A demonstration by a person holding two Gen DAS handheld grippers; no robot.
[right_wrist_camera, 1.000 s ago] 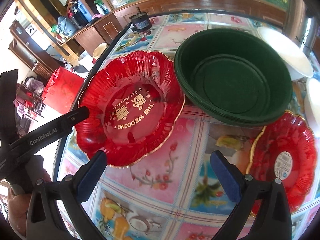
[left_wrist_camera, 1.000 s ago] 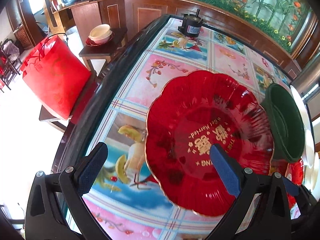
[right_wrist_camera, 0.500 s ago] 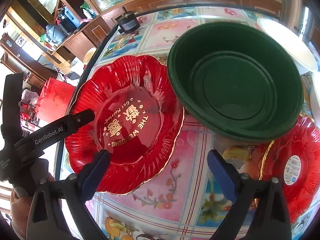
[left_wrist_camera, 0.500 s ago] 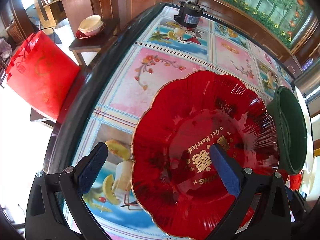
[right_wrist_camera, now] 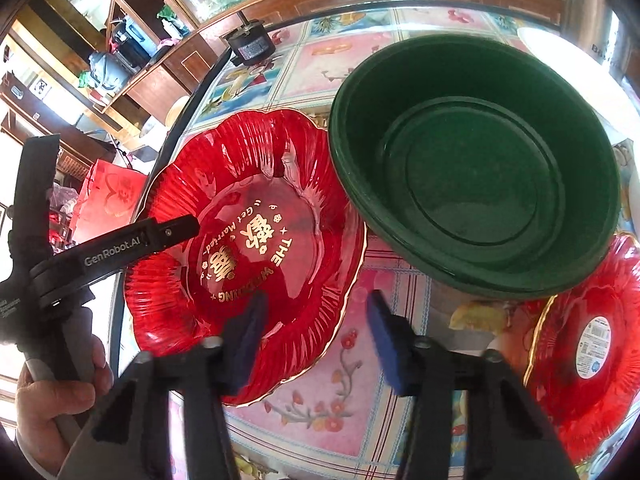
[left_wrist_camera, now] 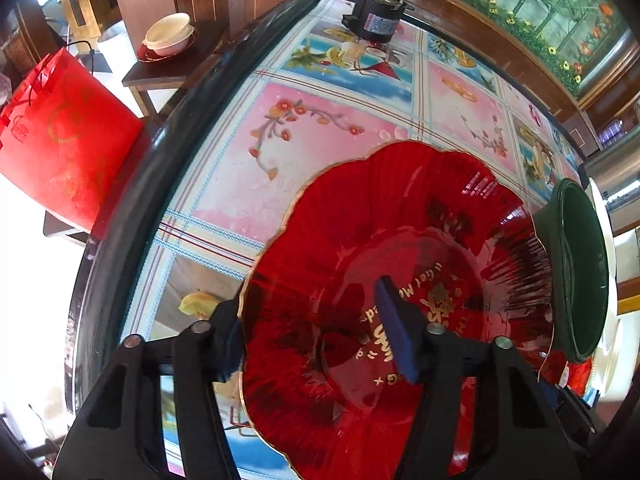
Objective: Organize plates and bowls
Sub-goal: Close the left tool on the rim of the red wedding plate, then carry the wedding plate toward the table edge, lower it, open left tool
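While red wedding plate (left_wrist_camera: 360,280) lies on surface (left_wrist_camera: 320,128), rim touching green bowl (right_wrist_camera: 472,160), left hand-held gripper (left_wrist_camera: 316,332) straddles its near-left rim, half-closed, grip unconfirmed. Right hand-held gripper (right_wrist_camera: 316,320) straddles near-right rim, half-closed, empty.

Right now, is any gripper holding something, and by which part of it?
The left gripper straddles the rim of the red wedding plate, on its side toward the table edge; a firm pinch cannot be told. The right gripper holds nothing.

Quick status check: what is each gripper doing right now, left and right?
Left gripper: straddling the rim of the red wedding plate, jaws narrowed but grip cannot be confirmed.
Right gripper: partly open, holding nothing, one finger over the plate's near edge.
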